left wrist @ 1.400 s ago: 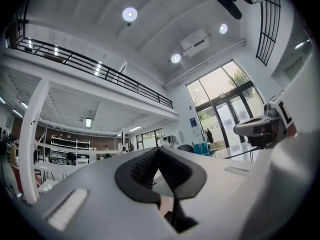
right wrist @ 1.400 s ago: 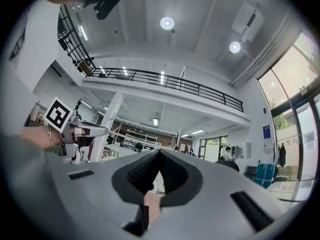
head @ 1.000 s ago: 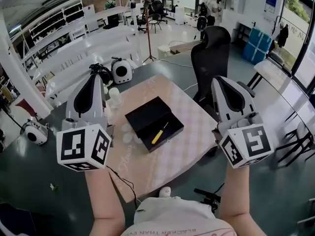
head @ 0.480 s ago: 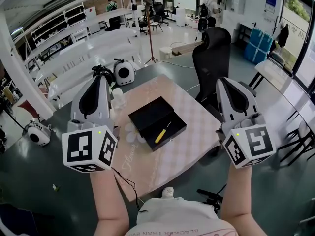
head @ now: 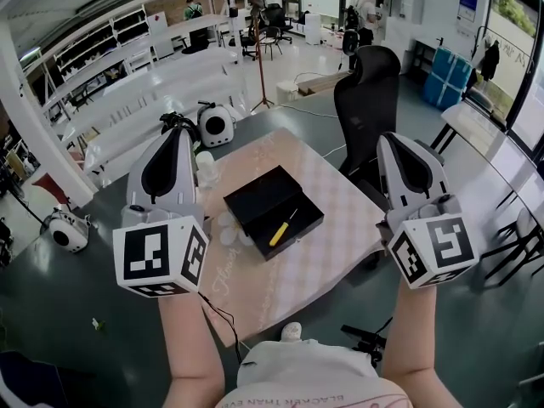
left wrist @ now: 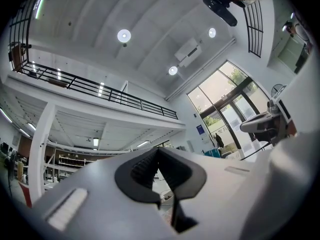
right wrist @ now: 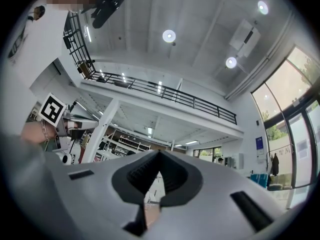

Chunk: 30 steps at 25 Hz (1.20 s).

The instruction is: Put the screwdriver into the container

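A black container (head: pixel 258 199) lies open on the pink checked mat (head: pixel 327 249), and the yellow-handled screwdriver (head: pixel 278 232) rests inside its nearer half. My left gripper (head: pixel 176 134) is held up left of the container, well above the table. It is shut with nothing in it. My right gripper (head: pixel 398 140) is raised to the right of the mat, also shut and empty. Both gripper views look up at the ceiling; the left gripper (left wrist: pixel 158 149) and the right gripper (right wrist: pixel 160 152) show their jaws meeting at the tips.
A black office chair (head: pixel 365 92) stands behind the table's far right edge. A white round device (head: pixel 212 126) and a small white bottle (head: pixel 204 167) sit behind the left gripper, another white device (head: pixel 59 228) at the far left. A thin cable (head: pixel 217 317) runs off the mat's near edge.
The whole head view has shifted slightly. Both grippers stay raised and shut, a little further right in the view. The container and screwdriver have not moved on the mat.
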Each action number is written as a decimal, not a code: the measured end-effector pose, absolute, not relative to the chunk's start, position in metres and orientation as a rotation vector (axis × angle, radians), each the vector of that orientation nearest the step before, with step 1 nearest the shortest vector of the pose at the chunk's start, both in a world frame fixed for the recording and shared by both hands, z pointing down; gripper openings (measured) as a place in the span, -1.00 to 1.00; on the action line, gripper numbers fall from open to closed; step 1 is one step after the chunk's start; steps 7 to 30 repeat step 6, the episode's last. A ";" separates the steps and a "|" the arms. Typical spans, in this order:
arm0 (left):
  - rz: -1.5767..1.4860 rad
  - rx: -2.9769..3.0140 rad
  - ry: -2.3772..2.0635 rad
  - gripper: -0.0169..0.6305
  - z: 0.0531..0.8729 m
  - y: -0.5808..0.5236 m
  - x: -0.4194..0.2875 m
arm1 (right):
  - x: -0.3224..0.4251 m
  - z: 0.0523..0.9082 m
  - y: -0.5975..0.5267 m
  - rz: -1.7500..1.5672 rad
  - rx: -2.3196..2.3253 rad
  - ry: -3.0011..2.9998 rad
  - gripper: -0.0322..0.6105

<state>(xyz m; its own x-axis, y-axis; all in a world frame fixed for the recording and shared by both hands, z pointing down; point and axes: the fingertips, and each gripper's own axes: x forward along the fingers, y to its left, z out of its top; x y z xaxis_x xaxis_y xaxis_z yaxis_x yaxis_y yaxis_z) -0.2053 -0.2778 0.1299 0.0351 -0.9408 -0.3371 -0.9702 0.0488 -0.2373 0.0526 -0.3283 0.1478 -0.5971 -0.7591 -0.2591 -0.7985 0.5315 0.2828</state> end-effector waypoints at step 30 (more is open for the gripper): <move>0.033 -1.872 1.927 -0.91 0.136 -0.275 -0.198 | 0.057 0.154 -0.325 0.592 -1.367 2.657 -0.89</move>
